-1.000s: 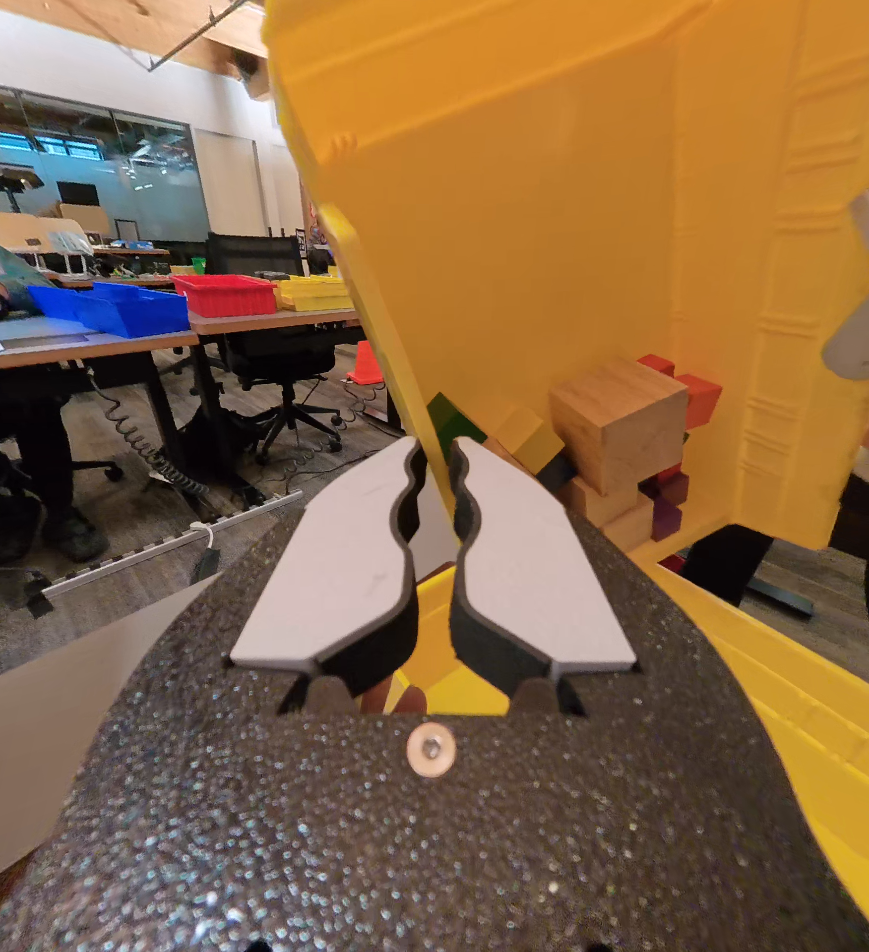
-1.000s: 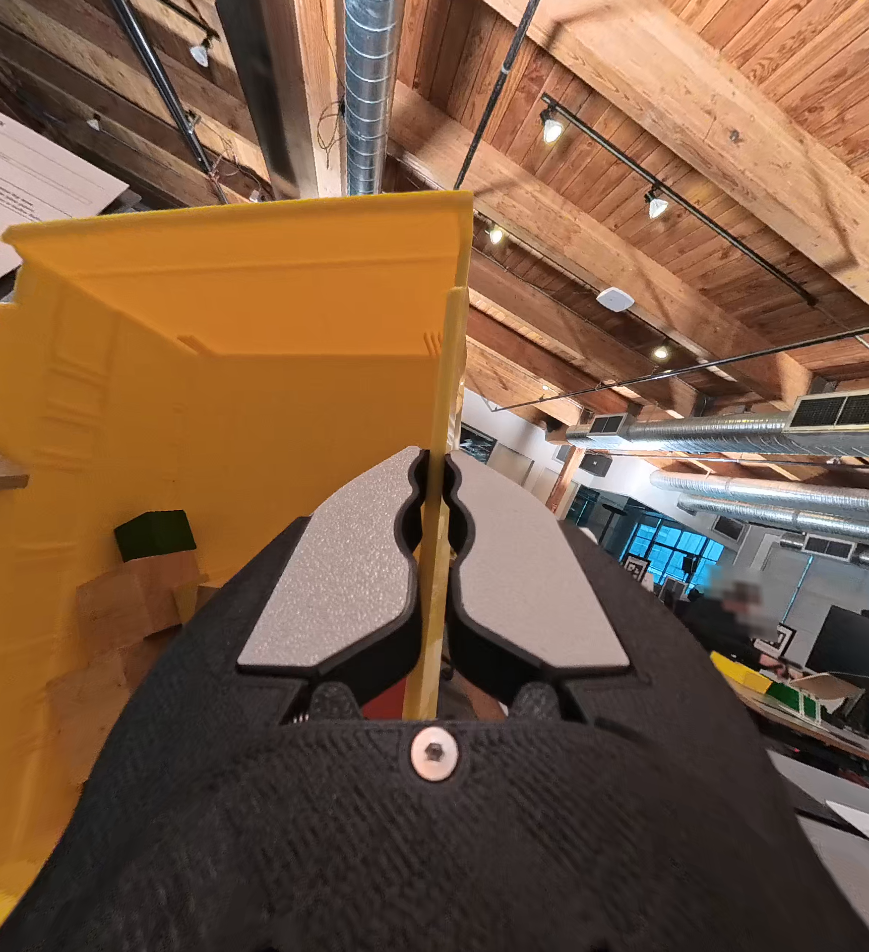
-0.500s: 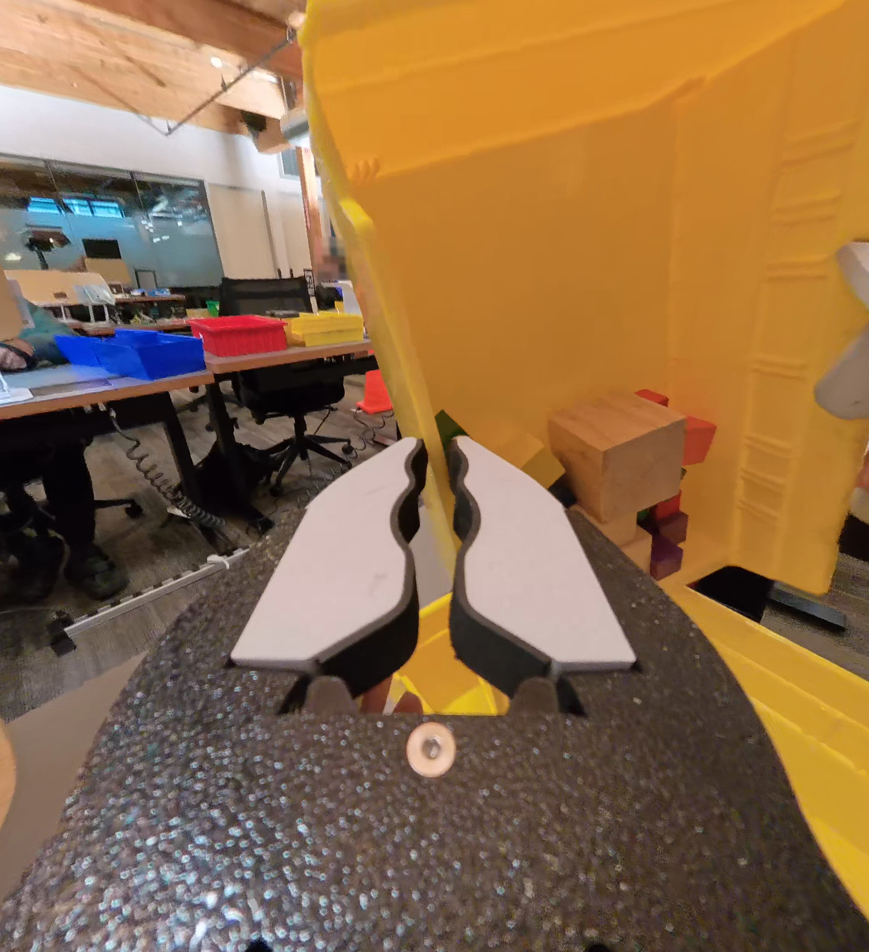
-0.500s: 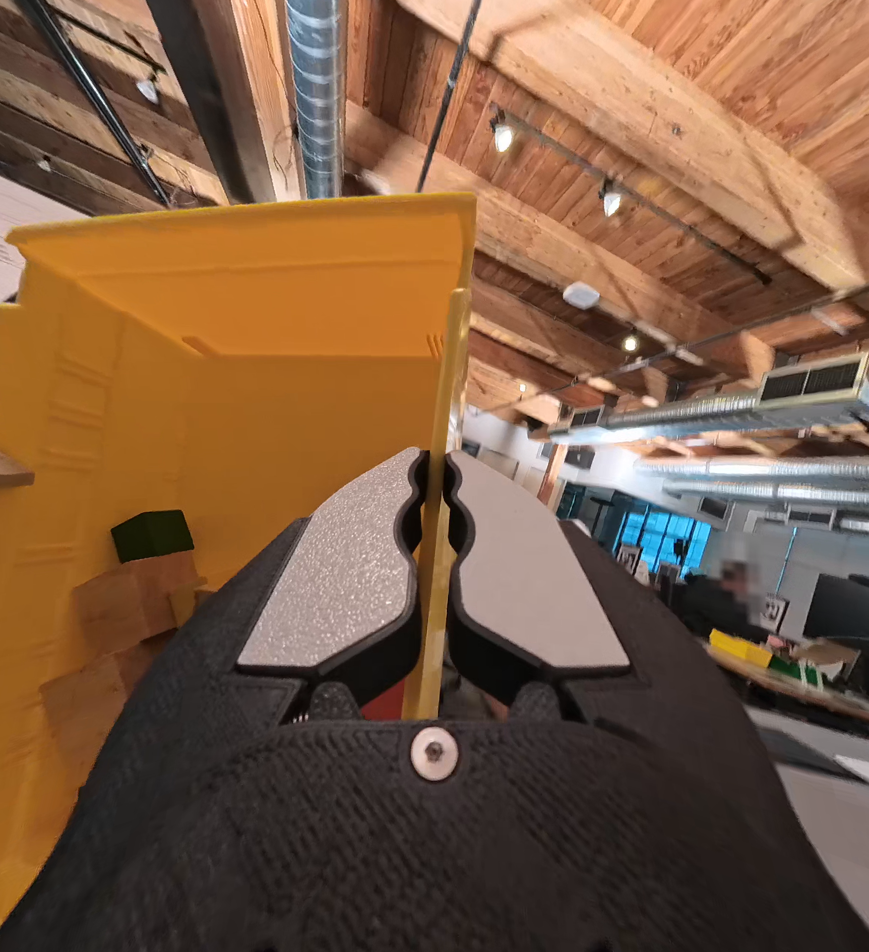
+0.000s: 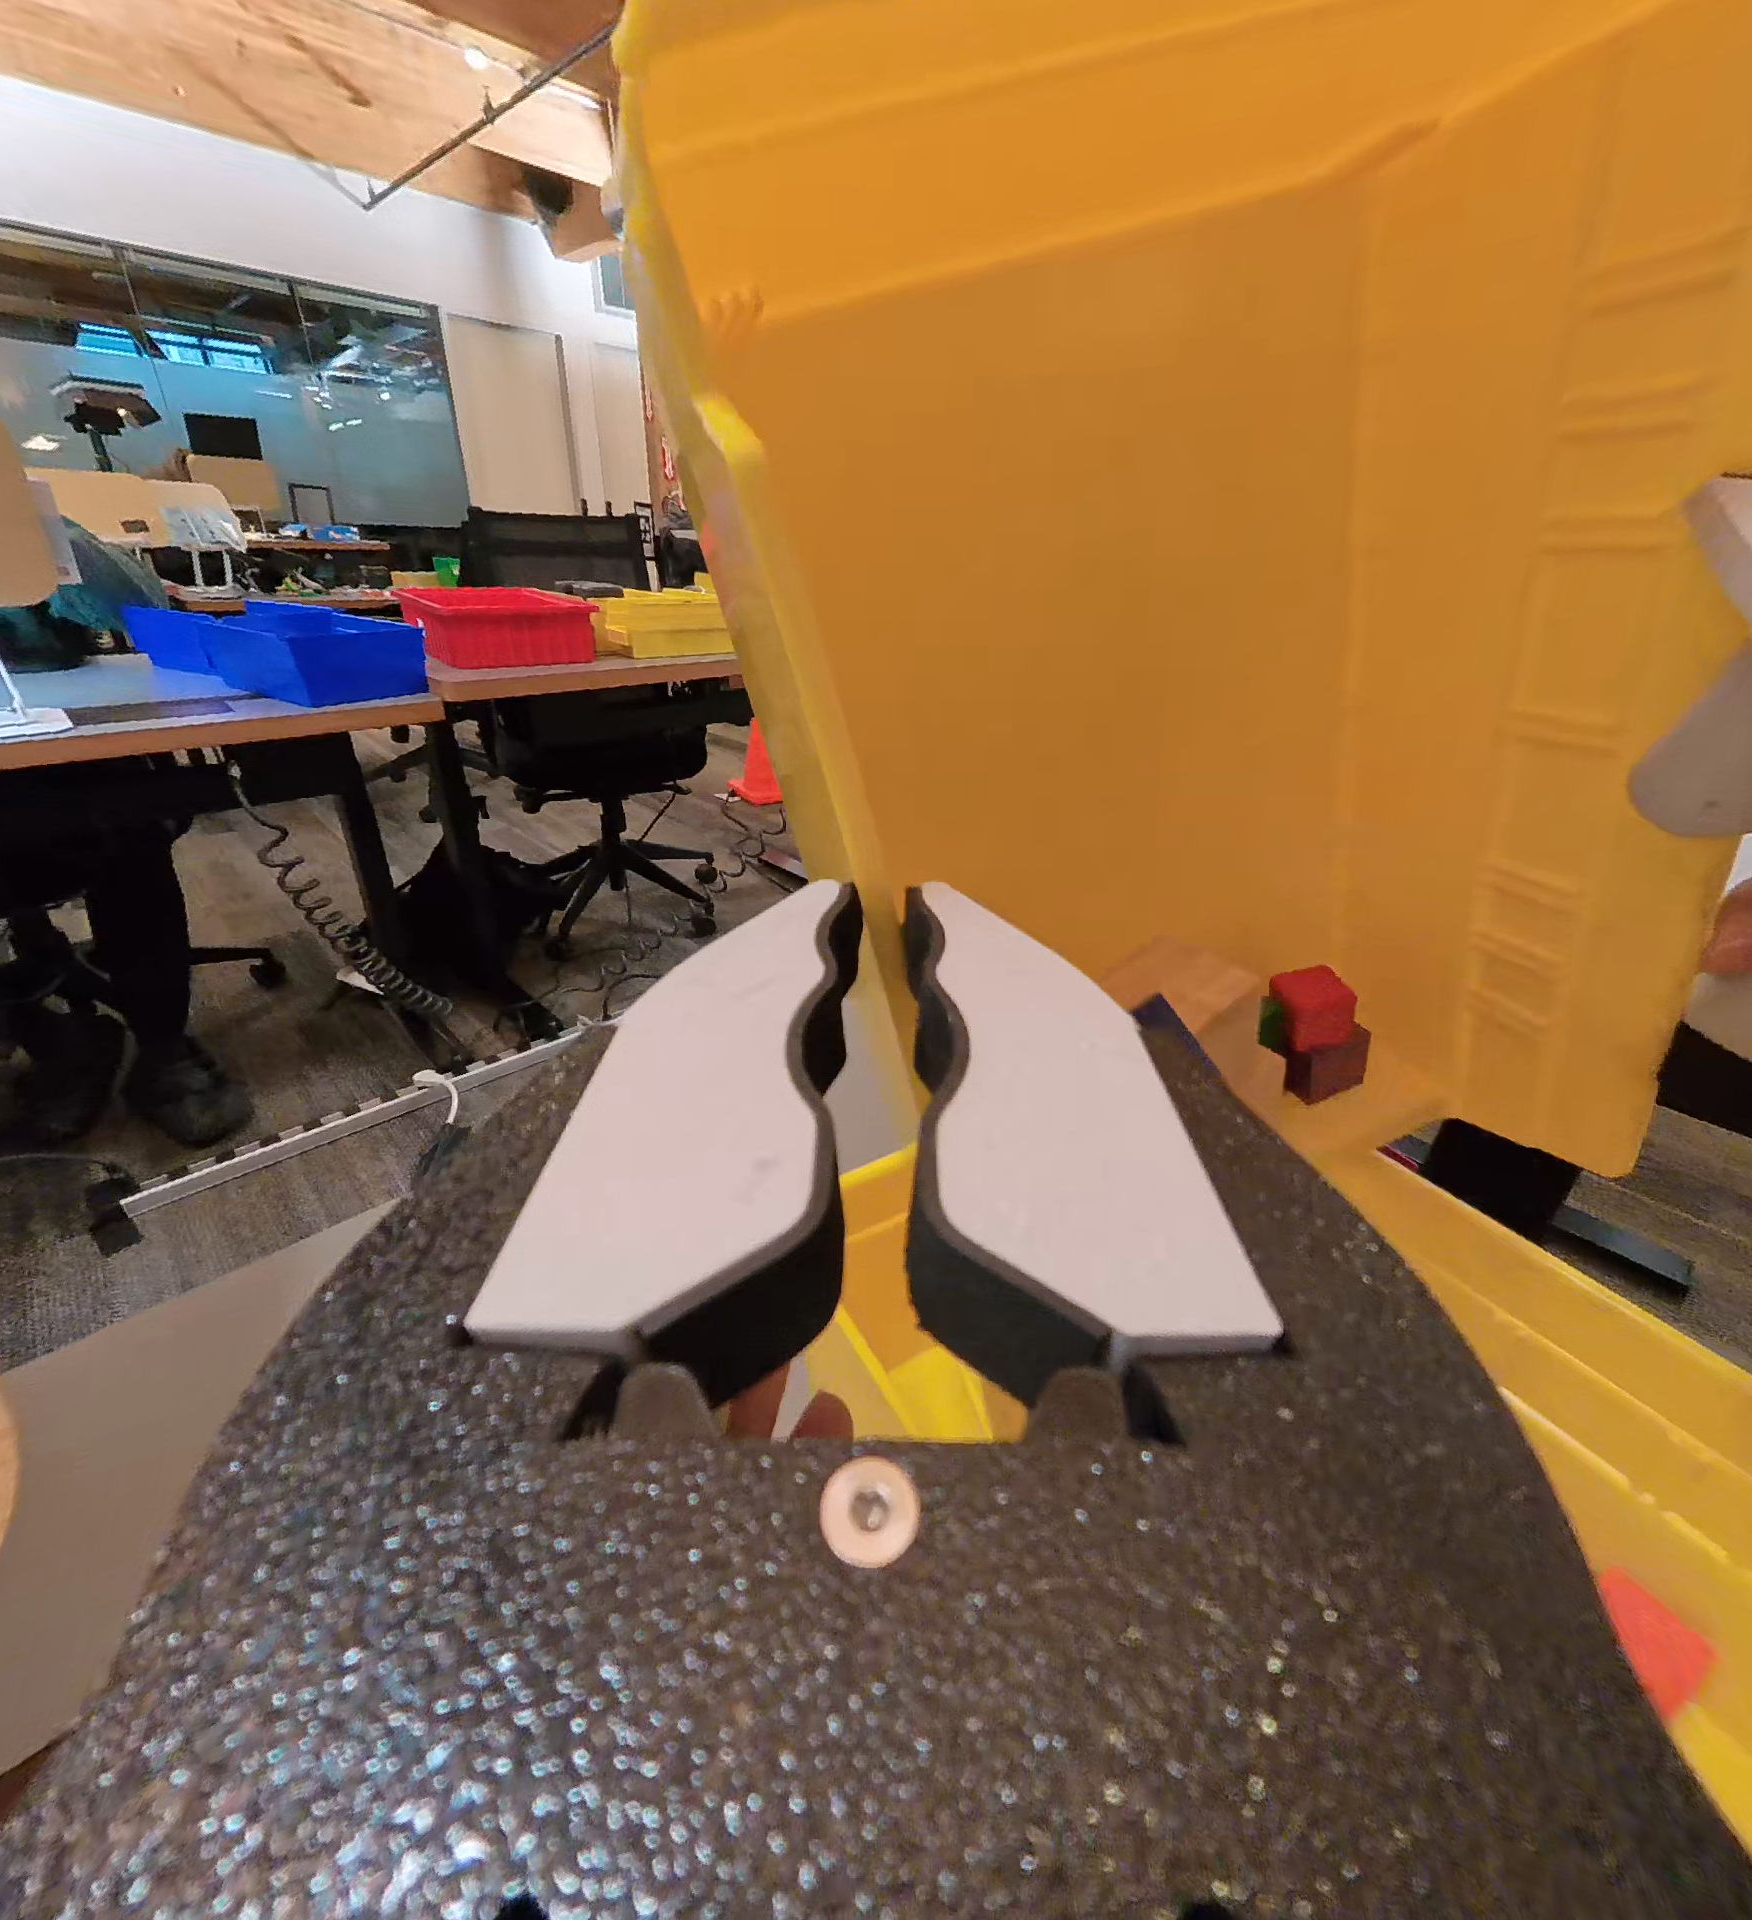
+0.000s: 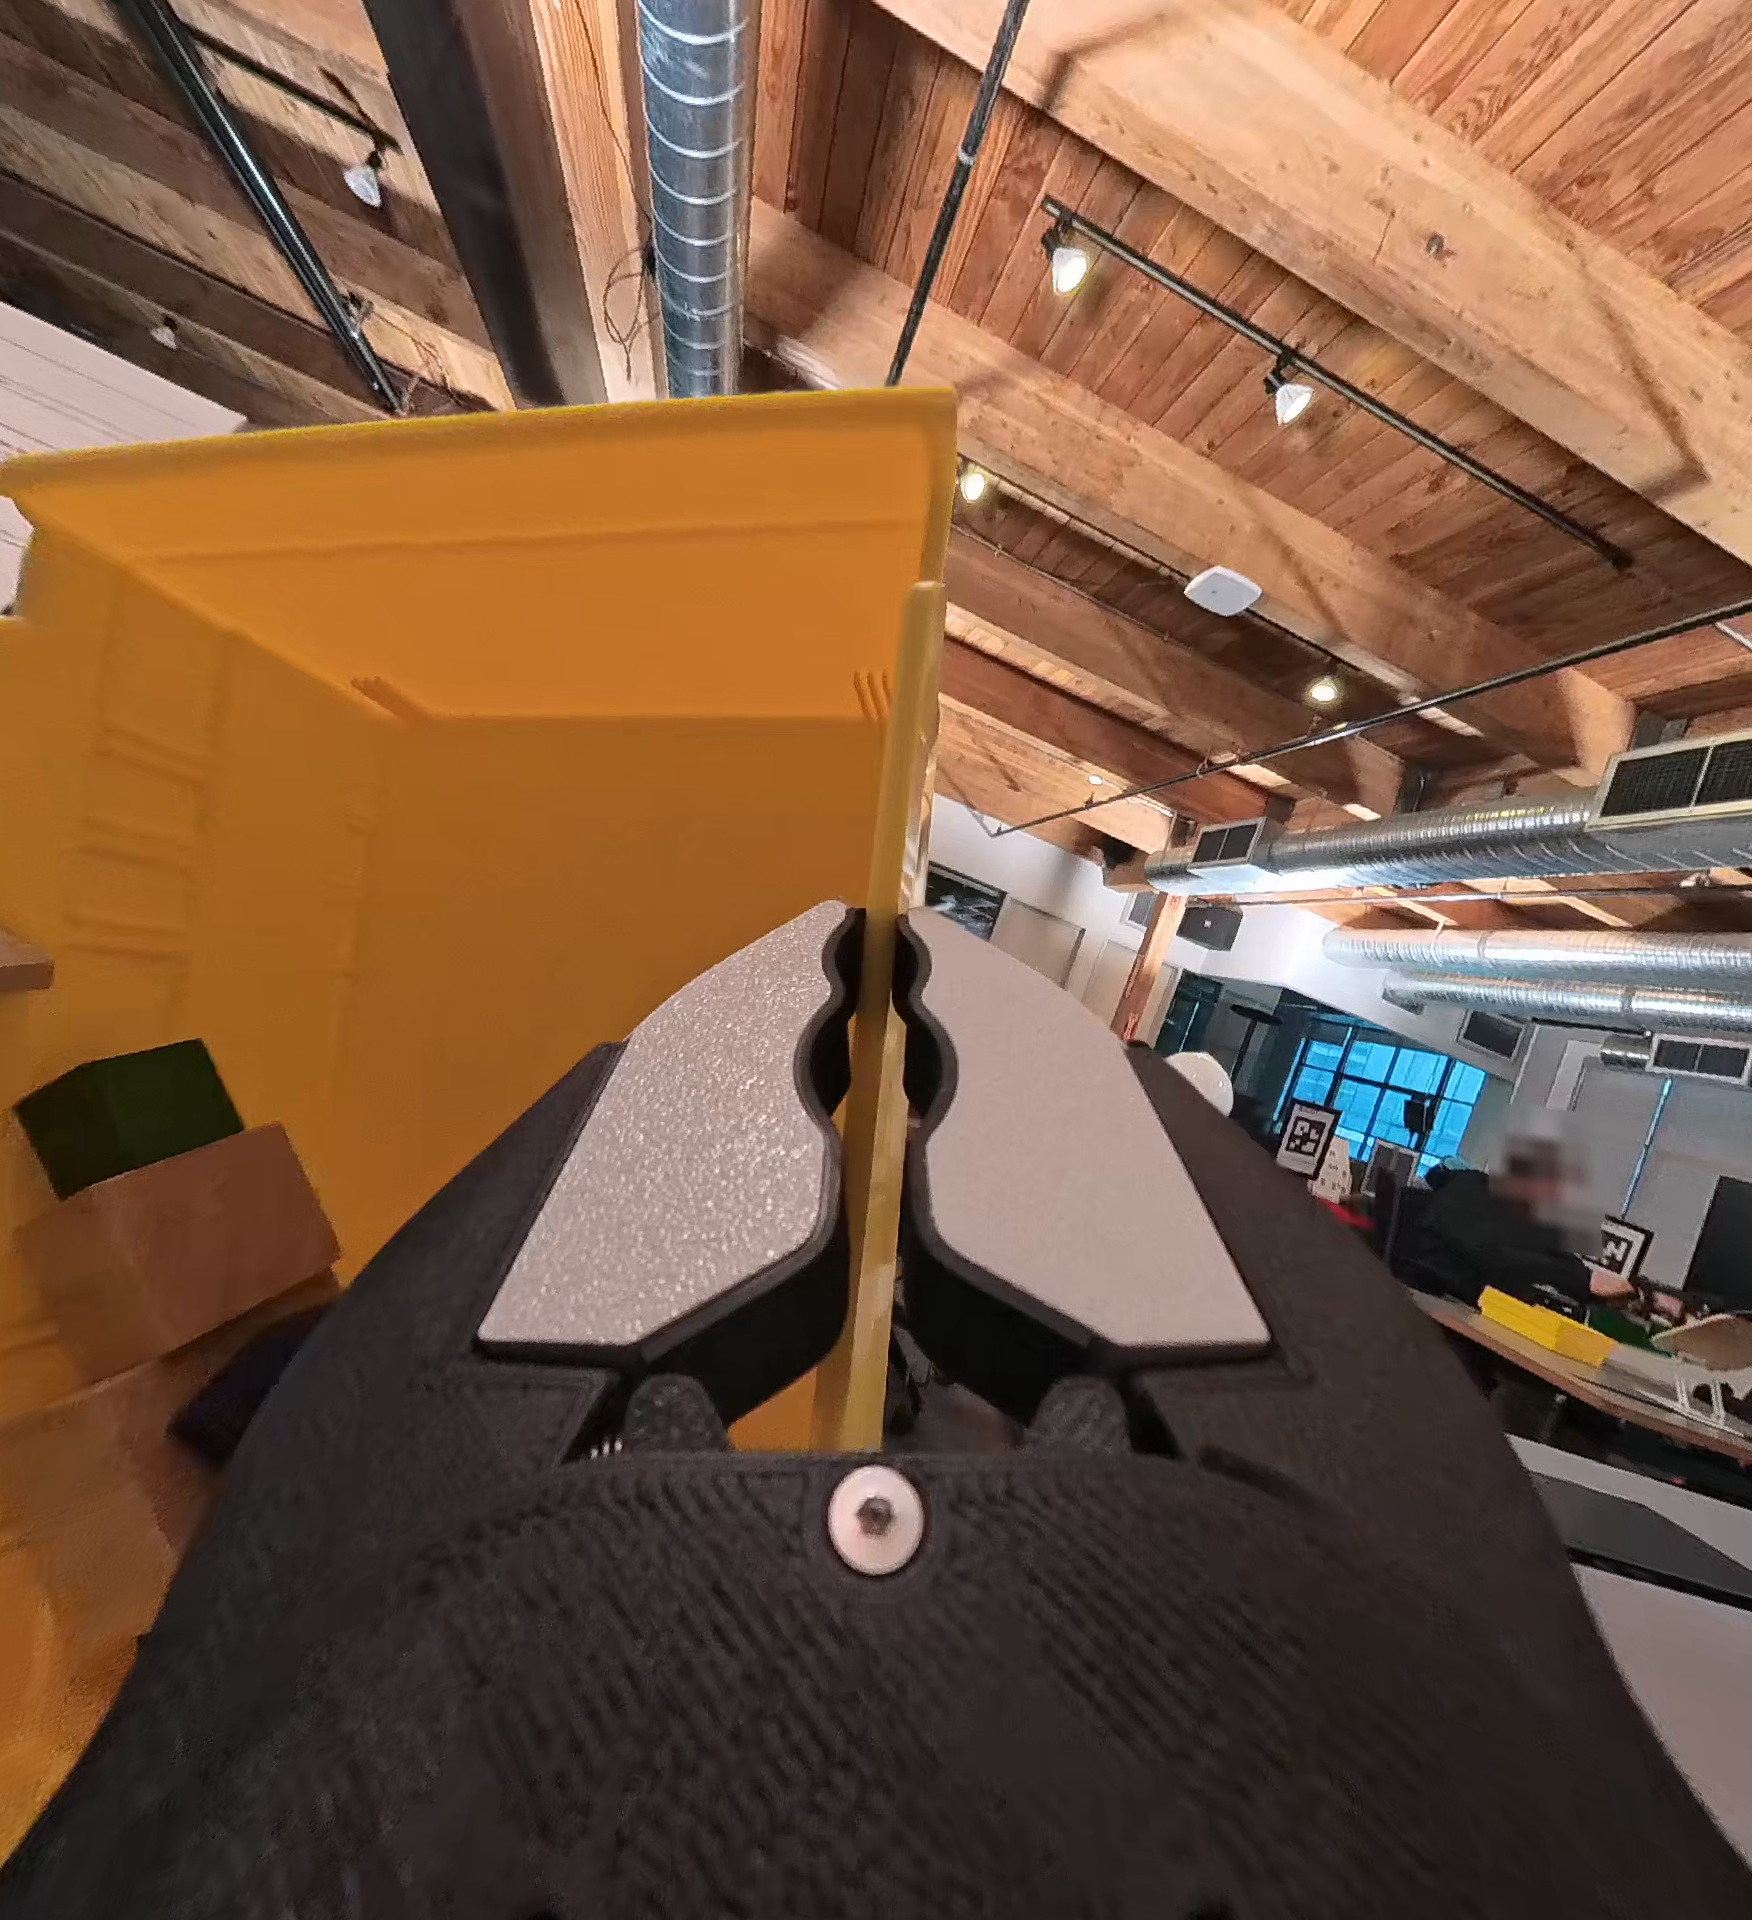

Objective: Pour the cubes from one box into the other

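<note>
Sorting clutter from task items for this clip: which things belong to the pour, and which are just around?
Job:
- tilted yellow box
- cubes in it
- second yellow box below
- left hand-held gripper
- right hand-held gripper

Just around:
- blue bins
- red bin
- office chair
- orange cone

- White printed sheet point(image 6: 10, 436) at upper left in the right wrist view: it carries lines of text.
- Black-and-white marker cards point(image 6: 1308, 1136) stand far off on the office desks.
- Yellow box point(image 5: 1163, 520): no lettering legible.

Two close wrist views from opposite walls, both facing into the tipped yellow box point(image 5: 1111, 468).
</note>
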